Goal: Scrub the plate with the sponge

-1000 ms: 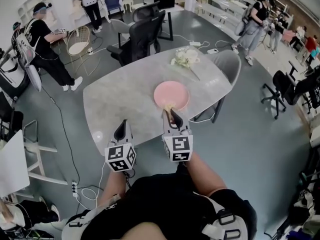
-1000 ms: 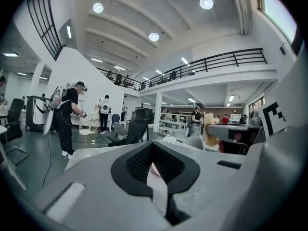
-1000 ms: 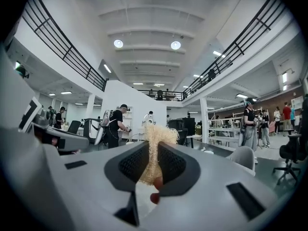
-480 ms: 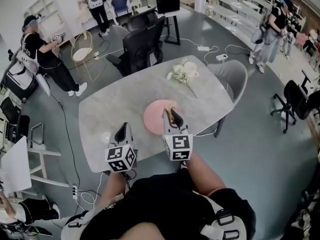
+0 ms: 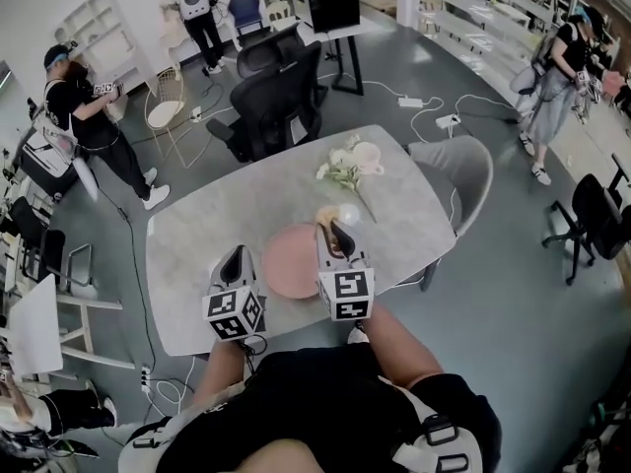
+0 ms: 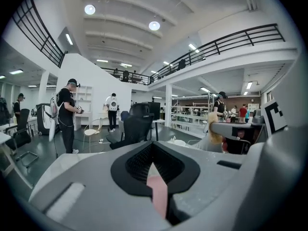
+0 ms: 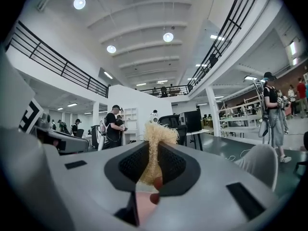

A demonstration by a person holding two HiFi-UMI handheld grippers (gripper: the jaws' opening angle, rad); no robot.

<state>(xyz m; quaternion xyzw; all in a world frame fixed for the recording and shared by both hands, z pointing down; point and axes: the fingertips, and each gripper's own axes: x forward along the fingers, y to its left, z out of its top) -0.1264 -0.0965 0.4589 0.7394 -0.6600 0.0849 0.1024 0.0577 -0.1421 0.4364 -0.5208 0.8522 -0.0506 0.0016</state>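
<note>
Right gripper [image 5: 336,229] was clamped on the sponge [image 5: 326,215] at the plate's [image 5: 287,264] far right rim. Left gripper [image 5: 235,257] was closed and empty, just left of it. We judged scrubbing was about to begin: next, press down and stroke.

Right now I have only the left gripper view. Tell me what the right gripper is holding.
Observer: The right gripper is shut on the sponge, a yellowish fibrous wad that sticks out past the jaws.
Operator: Give me the plate's position.
Observer: In the head view the pink plate lies flat on the table, just to the right of the left gripper and near the person's edge.
Operator: Say where the sponge sits against it.
Observer: It is at the plate's far right rim. I cannot tell whether it touches.
</note>
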